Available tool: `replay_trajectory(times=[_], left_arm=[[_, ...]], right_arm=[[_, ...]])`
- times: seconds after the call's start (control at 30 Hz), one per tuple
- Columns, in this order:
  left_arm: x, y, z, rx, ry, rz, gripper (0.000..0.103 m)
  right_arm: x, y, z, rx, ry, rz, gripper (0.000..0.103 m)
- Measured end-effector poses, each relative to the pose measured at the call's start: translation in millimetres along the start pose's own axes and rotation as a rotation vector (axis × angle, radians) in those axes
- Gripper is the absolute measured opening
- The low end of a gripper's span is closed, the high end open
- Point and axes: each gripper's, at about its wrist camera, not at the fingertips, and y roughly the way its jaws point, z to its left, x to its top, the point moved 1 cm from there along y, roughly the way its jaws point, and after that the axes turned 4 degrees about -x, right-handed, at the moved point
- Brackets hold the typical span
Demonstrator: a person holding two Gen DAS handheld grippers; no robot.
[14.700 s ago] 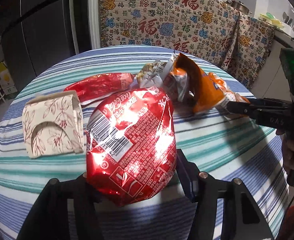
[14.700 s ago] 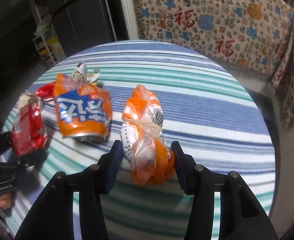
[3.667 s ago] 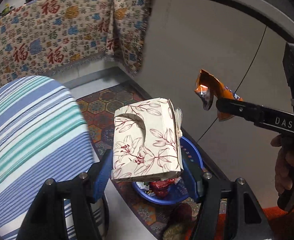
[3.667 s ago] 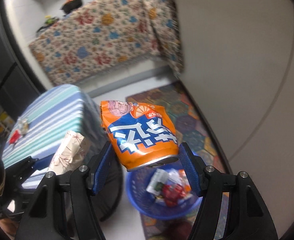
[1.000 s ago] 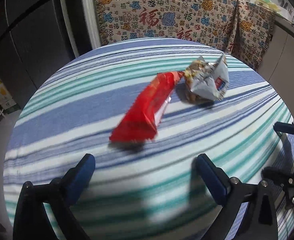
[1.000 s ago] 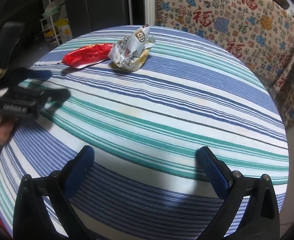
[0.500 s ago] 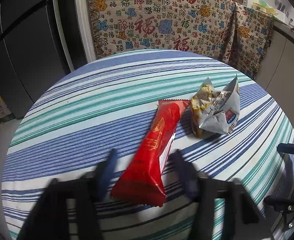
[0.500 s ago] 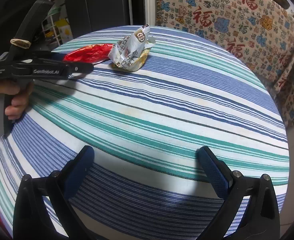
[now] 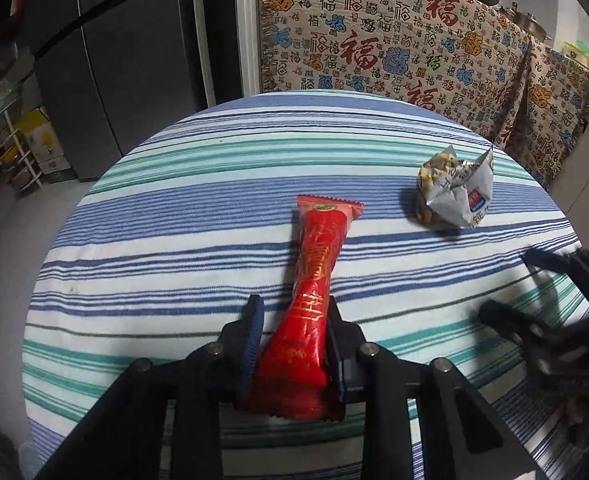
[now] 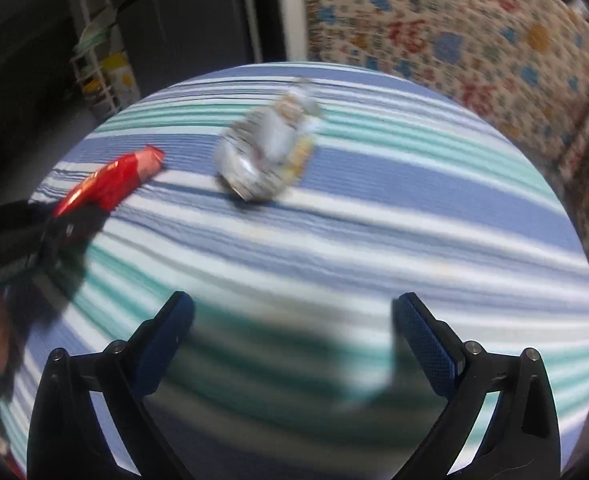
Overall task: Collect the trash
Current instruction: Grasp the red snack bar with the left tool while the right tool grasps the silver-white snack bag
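A long red snack wrapper [image 9: 312, 304] lies on the round striped table [image 9: 174, 216]. My left gripper [image 9: 293, 316] is shut on the red wrapper near its near end. The wrapper also shows in the right wrist view [image 10: 106, 184], held by the left gripper [image 10: 60, 224]. A crumpled silver wrapper [image 9: 456, 192] lies further right on the table; it is blurred in the right wrist view [image 10: 270, 152]. My right gripper [image 10: 292, 320] is open and empty above the table, short of the silver wrapper. It shows at the right edge of the left wrist view [image 9: 534, 288].
A patterned cloth [image 9: 394, 48] hangs over a counter behind the table. A dark fridge [image 9: 126, 60] stands at the back left, with a small shelf rack [image 9: 18, 148] beside it. The table's edge [image 9: 38, 280] curves round on all sides.
My left gripper has closed on the red wrapper, which now points straight away from it. My right gripper has moved forward toward the silver wrapper; its view is motion-blurred.
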Motion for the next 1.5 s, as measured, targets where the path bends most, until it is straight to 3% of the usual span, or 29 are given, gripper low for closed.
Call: replay_trajectory(times=[0.2,0.23,0.27,0.3,0.33,0.43,0.8,1.0,1.03,1.13,1.2,1.27,1.5], left_arm=[[-1.3,-0.3,-1.6,0.006,0.014,-0.016,0.030],[-1.1,0.0,-1.0,0.004,0.010,-0.016,0.030],[-0.5,0.4,-0.6,0.002,0.007,-0.016,0.030],[-0.9,0.2,0.1,0.001,0.002,-0.017,0.030],[-1.0,0.1,0.7,0.001,-0.002,-0.018,0.030],[-1.9,-0.2,0.2,0.008,-0.009,-0.021,0.030],[-6.9,-1.6,-4.7,0.027,-0.022,-0.030,0.030],[-17.6,-10.0,-18.5,-0.035,-0.017,-0.010,0.030],[-20.8,-12.0,-23.6,-0.040,-0.007,-0.006,0.030],[-28.7,-17.4,-37.4,-0.061,0.031,0.014,0.035],[-31.6,-20.1,-44.5,-0.090,0.066,0.045,0.053],[-31.9,-23.9,-47.6,-0.133,0.091,0.071,0.060],[-11.4,-28.9,-38.8,-0.228,0.114,0.057,0.068]], right_arm=[[43.7,28.6,19.0,0.012,0.027,-0.027,0.092],[47.5,32.8,16.9,0.009,0.046,-0.029,0.084],[49.6,33.5,15.1,-0.004,0.048,-0.042,0.064],[51.6,34.0,12.8,-0.019,0.051,-0.048,0.054],[52.6,32.9,9.9,-0.015,0.053,-0.054,0.047],[45.6,26.2,0.5,0.021,0.054,-0.047,0.045],[-41.9,-38.1,-13.1,0.023,-0.026,-0.034,0.045],[-72.1,-62.8,-8.1,0.006,-0.086,-0.013,0.047],[-74.8,-64.7,-10.3,0.004,-0.087,-0.012,0.051],[-84.6,-71.3,-24.1,0.031,-0.065,-0.014,0.079],[-88.5,-76.1,-36.0,0.061,-0.029,-0.014,0.081],[-91.3,-81.5,-46.0,0.094,0.008,-0.010,0.082],[-79.9,-99.8,-65.0,0.182,0.170,-0.062,0.090]])
